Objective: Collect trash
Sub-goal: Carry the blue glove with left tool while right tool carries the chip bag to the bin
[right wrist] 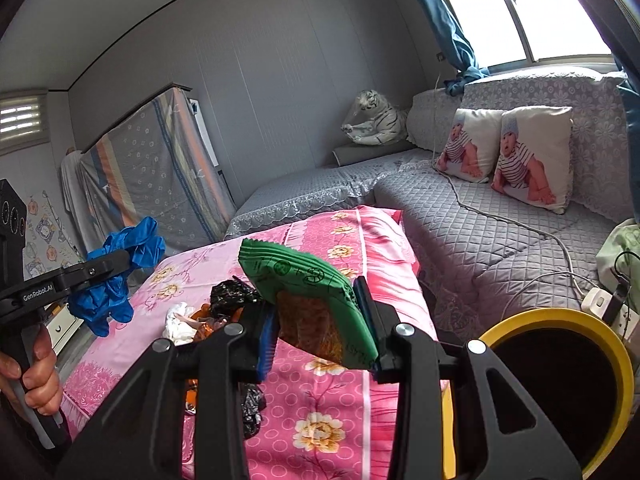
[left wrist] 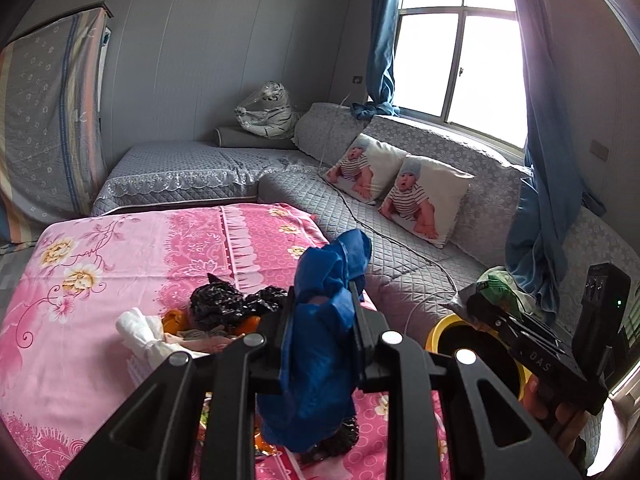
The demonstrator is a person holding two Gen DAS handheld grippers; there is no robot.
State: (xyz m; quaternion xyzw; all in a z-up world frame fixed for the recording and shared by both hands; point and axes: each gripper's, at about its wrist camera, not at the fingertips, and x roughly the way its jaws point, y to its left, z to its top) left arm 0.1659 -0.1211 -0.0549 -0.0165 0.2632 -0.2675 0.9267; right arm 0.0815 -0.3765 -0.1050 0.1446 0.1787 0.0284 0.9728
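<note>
My left gripper is shut on a crumpled blue plastic glove, held above the pink flowered table cover; the right wrist view shows the same glove at the far left. My right gripper is shut on a green snack wrapper with an orange-brown panel, and the left wrist view catches that wrapper at the right. A yellow-rimmed bin with a dark inside stands low at the right, close beside the right gripper. On the table lie black crumpled bags, white tissue and orange scraps.
A grey quilted corner sofa wraps behind the table, with two baby-print cushions and a white cable across the seat. A plush white tiger sits in the corner. Blue curtains hang by the window. A hand holds the left gripper's handle.
</note>
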